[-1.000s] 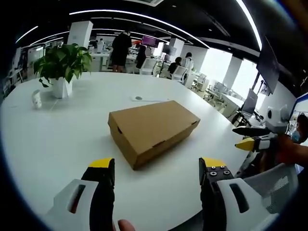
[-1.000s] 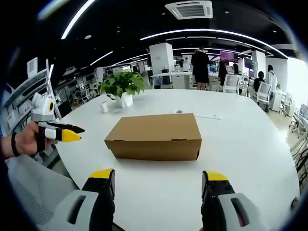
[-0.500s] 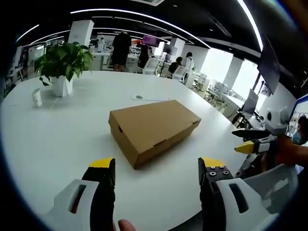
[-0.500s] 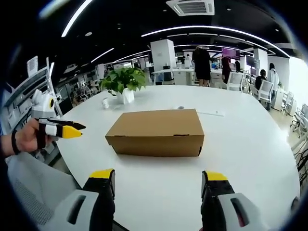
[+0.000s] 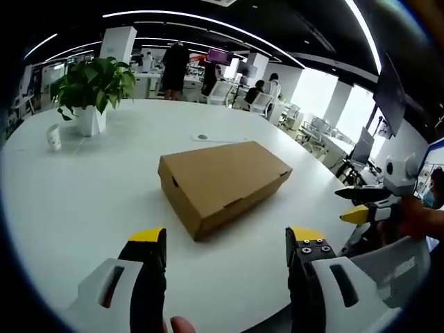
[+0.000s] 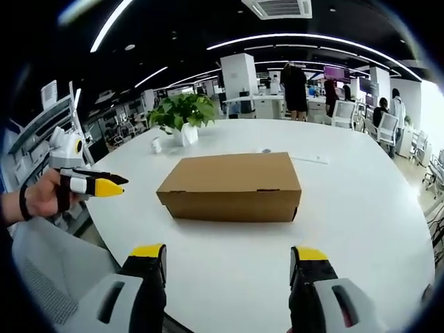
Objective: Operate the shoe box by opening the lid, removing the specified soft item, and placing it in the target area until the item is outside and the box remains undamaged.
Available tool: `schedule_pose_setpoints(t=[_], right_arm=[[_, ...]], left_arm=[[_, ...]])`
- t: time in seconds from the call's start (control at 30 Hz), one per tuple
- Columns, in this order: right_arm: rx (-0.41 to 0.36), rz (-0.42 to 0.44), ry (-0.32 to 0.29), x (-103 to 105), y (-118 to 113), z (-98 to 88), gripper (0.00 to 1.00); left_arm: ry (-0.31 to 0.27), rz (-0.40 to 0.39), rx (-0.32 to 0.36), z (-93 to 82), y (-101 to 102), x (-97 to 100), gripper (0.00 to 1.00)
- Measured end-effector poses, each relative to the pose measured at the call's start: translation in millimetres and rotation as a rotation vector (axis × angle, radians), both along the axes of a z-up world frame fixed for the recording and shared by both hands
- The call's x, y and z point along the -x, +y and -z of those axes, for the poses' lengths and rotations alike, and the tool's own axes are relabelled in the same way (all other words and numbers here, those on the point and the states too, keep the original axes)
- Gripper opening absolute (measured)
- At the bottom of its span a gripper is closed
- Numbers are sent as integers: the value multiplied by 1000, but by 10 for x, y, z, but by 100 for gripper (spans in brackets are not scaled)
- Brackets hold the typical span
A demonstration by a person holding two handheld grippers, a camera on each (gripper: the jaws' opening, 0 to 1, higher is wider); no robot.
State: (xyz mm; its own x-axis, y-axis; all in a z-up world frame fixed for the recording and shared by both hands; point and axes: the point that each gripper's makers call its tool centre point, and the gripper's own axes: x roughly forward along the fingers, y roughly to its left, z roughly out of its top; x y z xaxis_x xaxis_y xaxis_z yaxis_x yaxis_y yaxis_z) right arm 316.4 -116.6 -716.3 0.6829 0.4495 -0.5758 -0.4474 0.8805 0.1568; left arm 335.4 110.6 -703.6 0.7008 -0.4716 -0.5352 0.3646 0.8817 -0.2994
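Shoe box (image 5: 223, 184) lies closed on the white round tabletop (image 5: 83, 187), lid down flat, plain brown cardboard; no brand, label or writing readable on any face in either view. In the left gripper view it sits at an angle, one short end and one long side facing the camera. In the right gripper view the shoe box (image 6: 232, 186) lies broadside, long side toward the camera, with small lid-tab notches along that side's upper edge.

Left gripper (image 5: 227, 251): jaws spread wide, yellow-tipped, nothing between them, held above the near tabletop edge, well apart from the box. In the right gripper view the left gripper (image 6: 97, 184) comes in from the left, held by a hand (image 6: 38, 198) off the tabletop rim.

Right gripper (image 6: 229, 267): jaws spread wide, nothing held, short of the box, over the near edge. In the left gripper view the right gripper (image 5: 371, 205) shows at the right, beyond the tabletop rim.

Open room: bare white surface on all sides of the box, widest toward the near edge. Potted plant (image 5: 90, 90) in a white pot and a small white cup (image 5: 53, 138) stand near the far left rim, well apart from the box. A thin flat white item (image 6: 305, 159) lies beyond the box. Mesh chair back (image 6: 48, 277) sits close under the near rim. Office desks and standing people (image 6: 297, 83) fill the background
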Motion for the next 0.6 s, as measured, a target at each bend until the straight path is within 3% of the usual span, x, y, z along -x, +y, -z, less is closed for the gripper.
schedule_pose_setpoints(t=[0.43, 0.6], right_arm=[[15, -3, 27, -19, -139, 86, 71], [0, 9, 47, -13, -215, 104, 71]], left_arm=[[25, -2, -9, 73, 8, 9, 72], [55, 6, -24, 198, 12, 14, 72]])
